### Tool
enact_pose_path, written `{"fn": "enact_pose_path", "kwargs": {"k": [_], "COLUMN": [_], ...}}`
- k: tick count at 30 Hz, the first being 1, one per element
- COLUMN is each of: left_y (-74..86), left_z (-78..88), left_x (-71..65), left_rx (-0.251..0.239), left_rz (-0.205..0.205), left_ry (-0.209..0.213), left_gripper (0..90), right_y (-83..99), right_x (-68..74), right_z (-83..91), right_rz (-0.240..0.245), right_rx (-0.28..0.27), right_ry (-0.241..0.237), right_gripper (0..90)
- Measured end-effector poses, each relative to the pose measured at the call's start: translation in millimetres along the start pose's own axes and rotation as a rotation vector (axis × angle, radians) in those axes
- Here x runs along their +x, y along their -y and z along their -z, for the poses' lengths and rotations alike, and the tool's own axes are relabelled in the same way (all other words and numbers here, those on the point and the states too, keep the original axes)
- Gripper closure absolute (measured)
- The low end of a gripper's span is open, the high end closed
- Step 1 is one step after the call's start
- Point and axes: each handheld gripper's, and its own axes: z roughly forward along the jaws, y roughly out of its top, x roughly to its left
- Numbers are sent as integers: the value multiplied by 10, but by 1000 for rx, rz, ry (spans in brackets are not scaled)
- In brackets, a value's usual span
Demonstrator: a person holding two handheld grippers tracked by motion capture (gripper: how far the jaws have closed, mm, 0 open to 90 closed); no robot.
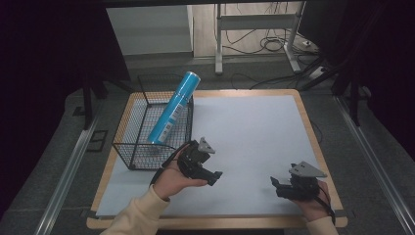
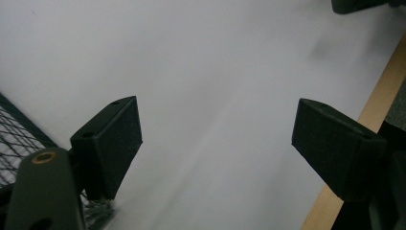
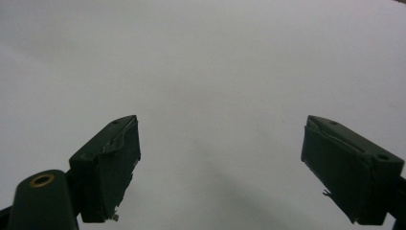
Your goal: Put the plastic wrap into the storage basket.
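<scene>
With the blue canister (image 1: 174, 107) leaning tilted inside the wire basket (image 1: 128, 147), both the left gripper (image 1: 216, 177) just beside the basket and the right gripper (image 1: 275, 184) farther off hang wide open and empty, so the person should probably pull clear without snagging the mesh.

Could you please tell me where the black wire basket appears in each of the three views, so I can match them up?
High view: the wire basket stands left of centre on the white mat's left part, with the blue tube leaning in it.
Left gripper view: its mesh corner shows at the lower left edge, behind the left jaw.
Right gripper view: not in it.
Shared landmark: the white mat.
</scene>
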Motion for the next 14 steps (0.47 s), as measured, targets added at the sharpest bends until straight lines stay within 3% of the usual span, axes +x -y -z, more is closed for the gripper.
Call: {"fn": "enact_pose_path", "kwargs": {"k": [4,14], "left_y": [113,174], "left_z": [-66,-47], "left_x": [-27,21], "left_rx": [8,-3], "left_rz": [8,28], "left_ry": [-12,-6], "left_gripper": [170,170], "right_y": [2,-14], "right_x": [-2,-2], "right_z": [-2,11], "right_rz": [-2,-3], "right_rx": [1,-8], "right_ry": [0,-1], "right_gripper": [135,129]}}
